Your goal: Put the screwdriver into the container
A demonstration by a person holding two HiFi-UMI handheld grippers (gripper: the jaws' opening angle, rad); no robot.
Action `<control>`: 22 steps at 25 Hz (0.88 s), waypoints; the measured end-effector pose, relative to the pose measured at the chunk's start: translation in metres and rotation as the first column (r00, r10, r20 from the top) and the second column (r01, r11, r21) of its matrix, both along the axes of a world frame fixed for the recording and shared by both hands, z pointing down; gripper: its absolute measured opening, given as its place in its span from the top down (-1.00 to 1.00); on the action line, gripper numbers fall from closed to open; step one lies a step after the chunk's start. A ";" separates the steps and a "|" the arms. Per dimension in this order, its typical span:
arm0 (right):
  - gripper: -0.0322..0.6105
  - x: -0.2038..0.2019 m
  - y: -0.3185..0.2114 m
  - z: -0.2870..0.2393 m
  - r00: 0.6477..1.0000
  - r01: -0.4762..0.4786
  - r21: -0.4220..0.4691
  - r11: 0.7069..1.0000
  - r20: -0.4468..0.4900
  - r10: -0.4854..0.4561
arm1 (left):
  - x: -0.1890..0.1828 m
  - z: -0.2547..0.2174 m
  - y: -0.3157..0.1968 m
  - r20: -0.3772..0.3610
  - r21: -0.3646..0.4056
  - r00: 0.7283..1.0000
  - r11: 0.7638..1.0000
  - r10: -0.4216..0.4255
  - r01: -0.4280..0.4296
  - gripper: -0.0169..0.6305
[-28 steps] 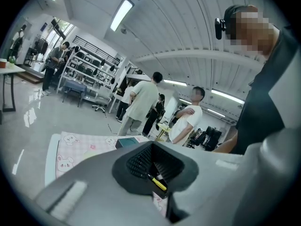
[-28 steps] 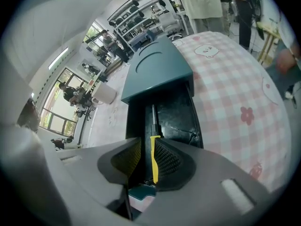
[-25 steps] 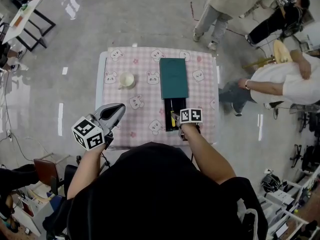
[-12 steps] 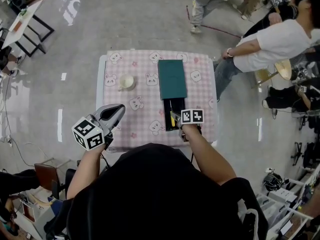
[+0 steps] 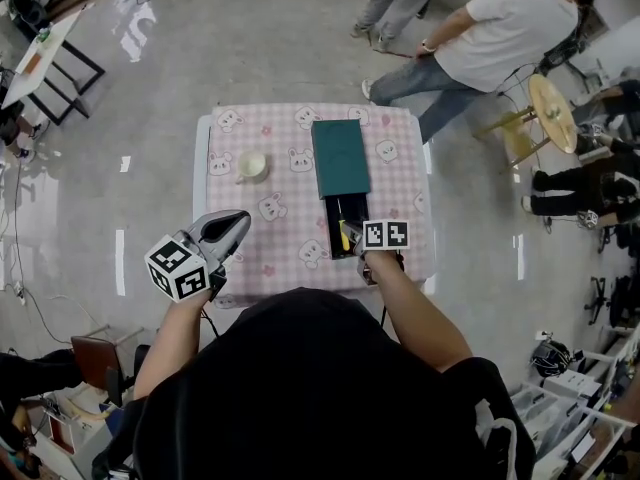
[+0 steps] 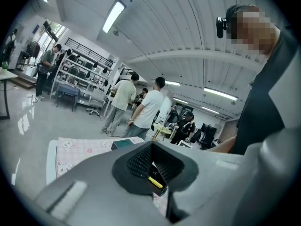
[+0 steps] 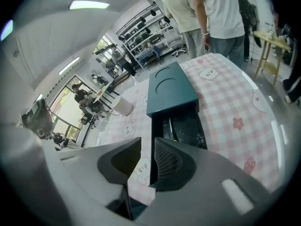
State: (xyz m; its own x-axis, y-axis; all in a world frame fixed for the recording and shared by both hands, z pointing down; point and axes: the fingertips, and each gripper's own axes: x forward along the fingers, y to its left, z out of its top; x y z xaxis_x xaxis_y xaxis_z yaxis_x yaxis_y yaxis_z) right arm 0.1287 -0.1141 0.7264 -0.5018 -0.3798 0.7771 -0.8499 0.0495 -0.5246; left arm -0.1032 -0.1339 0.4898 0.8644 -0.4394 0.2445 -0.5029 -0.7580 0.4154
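The dark teal container (image 5: 340, 156) lies on the pink checked table (image 5: 280, 253) with its black drawer (image 5: 346, 230) pulled out toward me. The yellow-handled screwdriver (image 5: 343, 230) lies inside that drawer; in the right gripper view its shaft (image 7: 173, 126) runs along the drawer floor. My right gripper (image 5: 356, 240) hovers at the drawer's near end, jaws a narrow gap apart with nothing between them (image 7: 146, 145). My left gripper (image 5: 240, 218) is held above the table's near left edge, shut and empty (image 6: 151, 145), pointing toward the drawer.
A cream cup (image 5: 252, 164) stands on the cloth left of the container, also in the right gripper view (image 7: 123, 106). People (image 5: 480, 38) stand and sit beyond the table's far right side, beside a small round stool (image 5: 552, 98).
Both grippers have stayed where they were. The people beyond the table have walked toward the far right, and the view has shifted slightly.
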 end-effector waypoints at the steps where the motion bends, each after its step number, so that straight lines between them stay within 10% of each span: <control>1: 0.53 0.000 0.001 -0.003 1.000 -0.002 0.006 1.000 0.002 0.002 | 0.001 -0.001 0.002 0.000 0.002 1.000 1.000 0.003 -0.003 0.95; 22: 0.53 0.008 0.027 -0.063 0.997 -0.069 0.179 0.981 -0.003 0.071 | 0.003 -0.021 0.040 0.005 0.052 0.999 0.997 0.051 -0.051 0.95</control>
